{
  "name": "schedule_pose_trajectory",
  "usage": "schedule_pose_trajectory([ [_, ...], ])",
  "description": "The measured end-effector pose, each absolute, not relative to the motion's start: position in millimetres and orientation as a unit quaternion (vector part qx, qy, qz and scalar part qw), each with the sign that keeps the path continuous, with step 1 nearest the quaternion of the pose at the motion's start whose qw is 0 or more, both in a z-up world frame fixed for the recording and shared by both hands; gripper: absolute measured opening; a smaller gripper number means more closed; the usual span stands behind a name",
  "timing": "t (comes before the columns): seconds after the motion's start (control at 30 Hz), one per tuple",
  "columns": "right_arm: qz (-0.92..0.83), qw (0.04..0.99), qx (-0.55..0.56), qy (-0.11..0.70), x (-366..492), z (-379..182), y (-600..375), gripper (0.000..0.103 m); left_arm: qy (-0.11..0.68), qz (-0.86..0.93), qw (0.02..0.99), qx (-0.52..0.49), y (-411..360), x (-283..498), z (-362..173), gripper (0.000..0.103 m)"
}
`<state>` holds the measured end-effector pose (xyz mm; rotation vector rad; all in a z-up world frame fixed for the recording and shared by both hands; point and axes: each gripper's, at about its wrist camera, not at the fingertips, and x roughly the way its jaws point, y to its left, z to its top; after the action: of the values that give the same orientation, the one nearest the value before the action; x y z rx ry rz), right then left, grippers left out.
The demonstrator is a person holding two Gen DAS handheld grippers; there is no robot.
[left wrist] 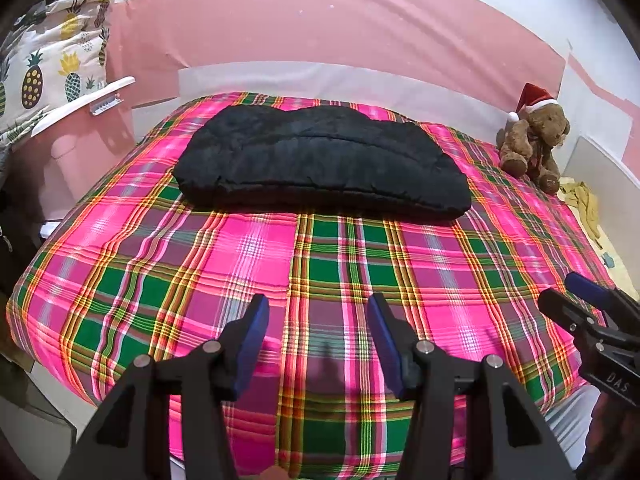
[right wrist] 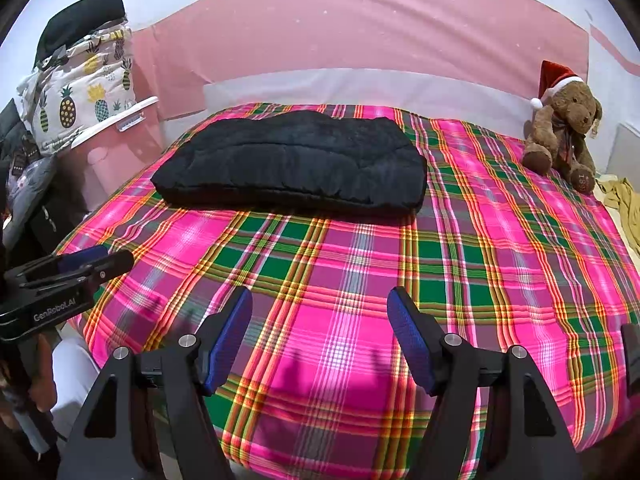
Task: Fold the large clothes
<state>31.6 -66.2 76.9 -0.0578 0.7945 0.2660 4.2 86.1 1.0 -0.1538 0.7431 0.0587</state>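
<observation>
A black padded garment [left wrist: 320, 160] lies folded into a thick flat bundle on the far half of the bed; it also shows in the right wrist view [right wrist: 292, 162]. My left gripper [left wrist: 318, 304] is open and empty, held above the near part of the plaid bedspread [left wrist: 240, 264], well short of the garment. My right gripper [right wrist: 320, 296] is open and empty too, above the plaid bedspread [right wrist: 480, 264] near the front edge. Each gripper shows from the side in the other's view: the right one [left wrist: 568, 292], the left one [right wrist: 104, 258].
A brown teddy bear with a Santa hat [left wrist: 532, 136] [right wrist: 564, 132] sits at the far right corner. A pink bin piled with pineapple-print fabric [left wrist: 52, 68] [right wrist: 84, 92] stands left of the bed. A yellow cloth [right wrist: 622, 200] lies off the right edge.
</observation>
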Motion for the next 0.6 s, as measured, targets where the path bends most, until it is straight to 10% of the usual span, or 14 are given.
schedule_pose_trajectory([
  [0.6,0.13,0.911,-0.031,0.39,34.0,74.0,-64.6,0.07,0.365,0.03,0.928,-0.074,85.4,3.2,-2.0,0.053],
])
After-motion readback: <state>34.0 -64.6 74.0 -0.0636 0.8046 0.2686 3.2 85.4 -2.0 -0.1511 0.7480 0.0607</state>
